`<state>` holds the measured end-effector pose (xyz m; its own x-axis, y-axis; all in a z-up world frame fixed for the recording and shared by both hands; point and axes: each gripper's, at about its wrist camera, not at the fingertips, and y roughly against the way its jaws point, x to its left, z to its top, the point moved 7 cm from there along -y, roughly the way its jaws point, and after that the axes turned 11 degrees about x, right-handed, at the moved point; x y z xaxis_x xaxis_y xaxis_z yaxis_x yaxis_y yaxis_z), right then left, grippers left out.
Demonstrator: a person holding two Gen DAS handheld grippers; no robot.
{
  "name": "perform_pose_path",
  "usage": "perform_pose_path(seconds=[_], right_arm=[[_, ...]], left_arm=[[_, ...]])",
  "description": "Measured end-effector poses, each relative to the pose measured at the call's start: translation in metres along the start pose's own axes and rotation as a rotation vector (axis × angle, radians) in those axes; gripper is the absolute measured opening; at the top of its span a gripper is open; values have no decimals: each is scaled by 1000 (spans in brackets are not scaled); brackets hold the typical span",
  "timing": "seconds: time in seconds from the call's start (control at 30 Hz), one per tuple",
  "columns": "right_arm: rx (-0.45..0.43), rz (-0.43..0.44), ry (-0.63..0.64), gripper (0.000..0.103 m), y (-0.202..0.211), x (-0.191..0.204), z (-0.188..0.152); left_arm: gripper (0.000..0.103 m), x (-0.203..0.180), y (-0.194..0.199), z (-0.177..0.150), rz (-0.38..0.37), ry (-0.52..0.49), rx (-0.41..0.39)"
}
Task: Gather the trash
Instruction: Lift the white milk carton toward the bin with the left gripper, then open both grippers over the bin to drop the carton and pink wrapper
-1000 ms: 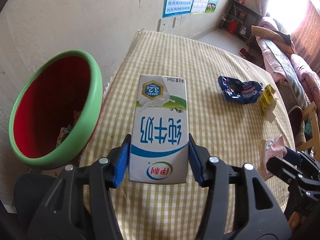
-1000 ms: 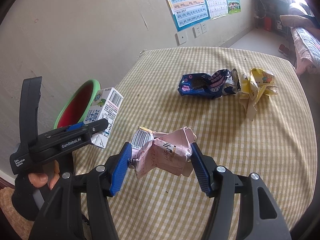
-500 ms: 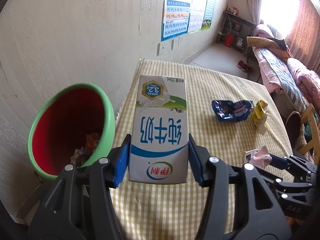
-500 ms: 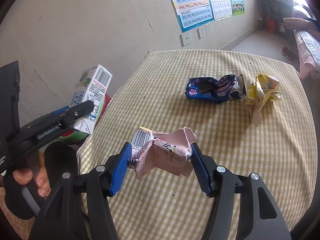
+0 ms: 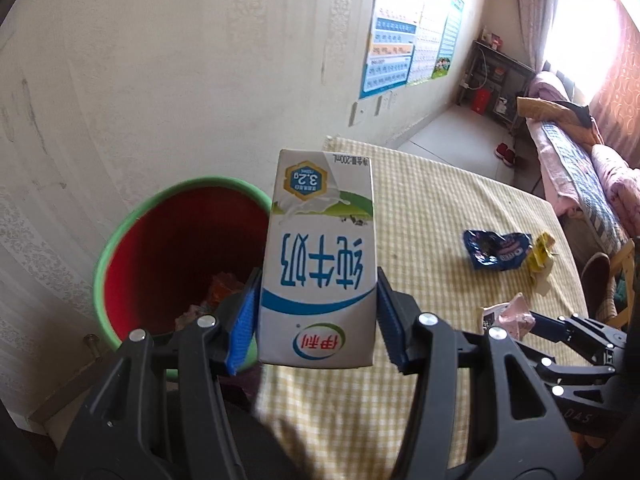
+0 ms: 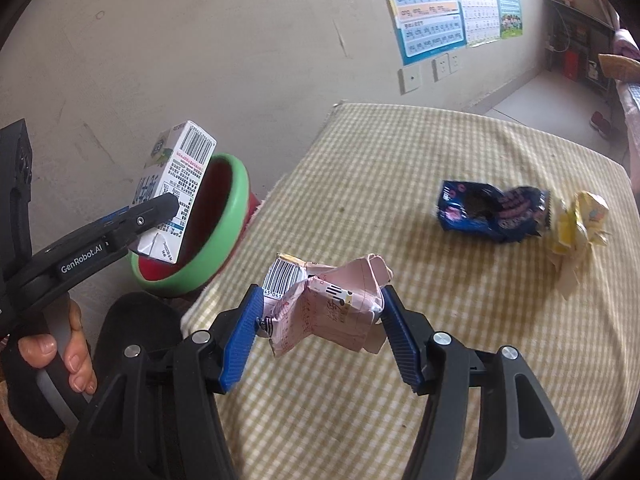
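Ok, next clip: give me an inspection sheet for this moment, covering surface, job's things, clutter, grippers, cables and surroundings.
Surface: table under a yellow checked cloth.
Job's things: white-and-blue milk carton held near the green-rimmed red bin, which already holds some trash; crumpled pink carton held over the table.
Clutter: blue snack wrapper and crumpled yellow wrapper lying on the cloth.
Grippers: left gripper shut on the milk carton; right gripper shut on the pink carton.
Cables: nothing seen.
Surroundings: wall posters, wall sockets, bed.
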<state>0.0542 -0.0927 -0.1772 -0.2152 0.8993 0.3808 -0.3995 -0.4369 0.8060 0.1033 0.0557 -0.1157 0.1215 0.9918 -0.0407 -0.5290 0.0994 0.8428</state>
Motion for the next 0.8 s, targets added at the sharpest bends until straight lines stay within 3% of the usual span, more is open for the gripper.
perform_pose_path(seconds=[0.23,0.43,0.8], right_arm=[[15,47,64,58,-18,42,29],[36,129,53,58,-40,75,51],[52,227,59,60,-76,129,103]], left_arm=[[51,48,3,-1,36,75,-8],[51,96,-7,-11,65,145,35],[51,137,-32,-12,100,196,77]])
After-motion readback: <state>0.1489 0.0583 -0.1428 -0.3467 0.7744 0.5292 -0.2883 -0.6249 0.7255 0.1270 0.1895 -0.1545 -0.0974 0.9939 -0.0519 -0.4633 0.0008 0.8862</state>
